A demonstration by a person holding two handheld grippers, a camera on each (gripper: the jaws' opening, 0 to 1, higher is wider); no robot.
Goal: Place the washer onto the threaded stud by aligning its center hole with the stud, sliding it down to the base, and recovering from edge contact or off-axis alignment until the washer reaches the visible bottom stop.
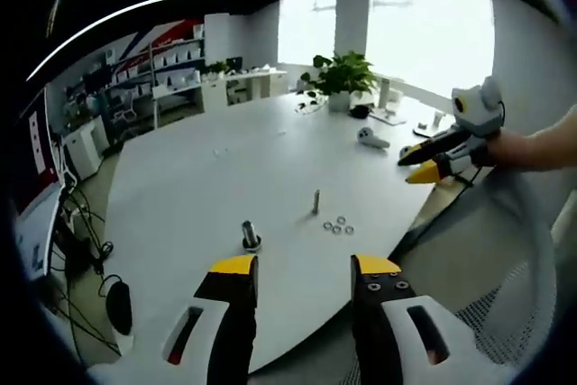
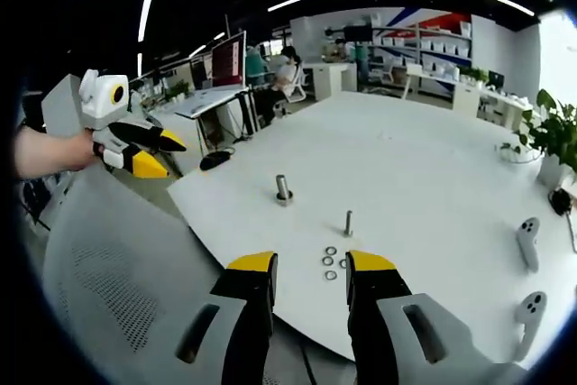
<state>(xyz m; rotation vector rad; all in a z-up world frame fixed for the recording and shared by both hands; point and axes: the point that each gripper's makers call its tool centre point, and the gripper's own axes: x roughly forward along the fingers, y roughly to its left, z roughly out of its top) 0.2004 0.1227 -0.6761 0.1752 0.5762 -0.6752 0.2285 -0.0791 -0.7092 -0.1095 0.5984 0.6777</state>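
In the left gripper view, the left gripper (image 1: 304, 270) rises from 6 o'clock with its yellow-tipped jaws spread apart and nothing between them, hanging just off the near edge of the white table (image 1: 189, 196). That curved edge runs across the lower part of the view, with open floor and cables at 8 o'clock. Just past the jaws at 12 o'clock lie the washers (image 1: 337, 224), a small cluster flat on the tabletop. The threaded stud (image 1: 315, 201) stands upright just beyond them, apart from them. A second, thicker stud on a base (image 1: 251, 236) stands at 10 o'clock from the jaws, near the edge. The tabletop beyond is broad and bare up to a potted plant (image 1: 340, 77). The right gripper (image 1: 424, 166) comes in at 3 o'clock, off the table edge, its jaws slightly parted and empty.

In the right gripper view, the right gripper (image 2: 312, 265) has open, empty jaws at the table's near edge. The washers (image 2: 332, 261) sit just between and ahead of the tips, the threaded stud (image 2: 348, 222) at 12 o'clock, the thicker stud (image 2: 283, 189) at 11 o'clock. The left gripper (image 2: 169, 155) hangs at 9 o'clock over a mesh chair (image 2: 117, 277). Two white controllers (image 2: 528, 242) lie at 3 o'clock. No writing is legible.
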